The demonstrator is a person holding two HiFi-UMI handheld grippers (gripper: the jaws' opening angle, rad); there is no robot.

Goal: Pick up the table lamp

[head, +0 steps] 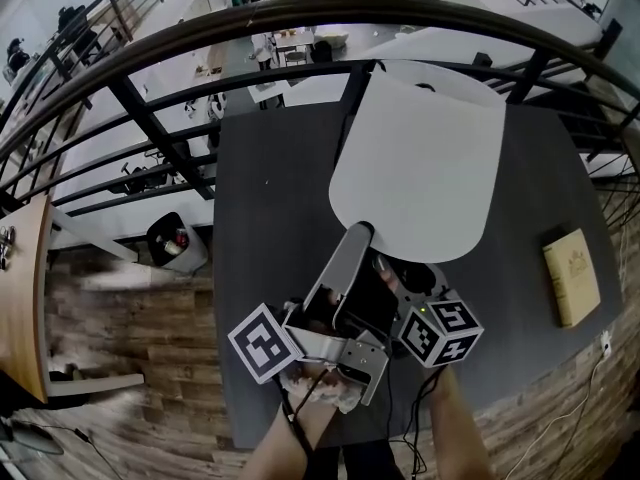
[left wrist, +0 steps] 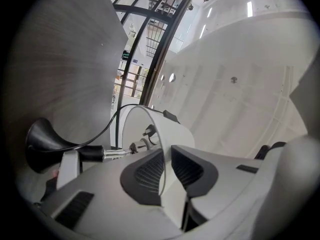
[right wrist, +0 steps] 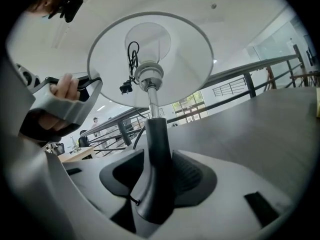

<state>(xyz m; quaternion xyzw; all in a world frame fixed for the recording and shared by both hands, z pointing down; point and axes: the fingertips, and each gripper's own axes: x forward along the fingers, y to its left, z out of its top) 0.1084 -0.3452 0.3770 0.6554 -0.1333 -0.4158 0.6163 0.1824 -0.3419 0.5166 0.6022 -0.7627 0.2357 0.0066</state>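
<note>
The table lamp stands on the dark grey table [head: 270, 218]. Its wide white shade [head: 420, 168] fills the middle of the head view and hides the stem and base there. My left gripper [head: 360, 231] reaches up to the shade's near rim. In the left gripper view that gripper [left wrist: 167, 159] is shut on the thin rim of the shade [left wrist: 150, 121], and the black base [left wrist: 42, 144] shows at the left. My right gripper [right wrist: 155, 169] is open around the black stem [right wrist: 156, 149], just under the shade [right wrist: 150, 59]. A gap shows at its left pad.
A tan book [head: 572, 276] lies near the table's right edge, with a white cable [head: 603, 346] beside it. A black railing [head: 300, 13] runs behind the table. The lamp's black cord [left wrist: 107, 126] trails from the base. A wooden desk [head: 25, 298] stands at the left.
</note>
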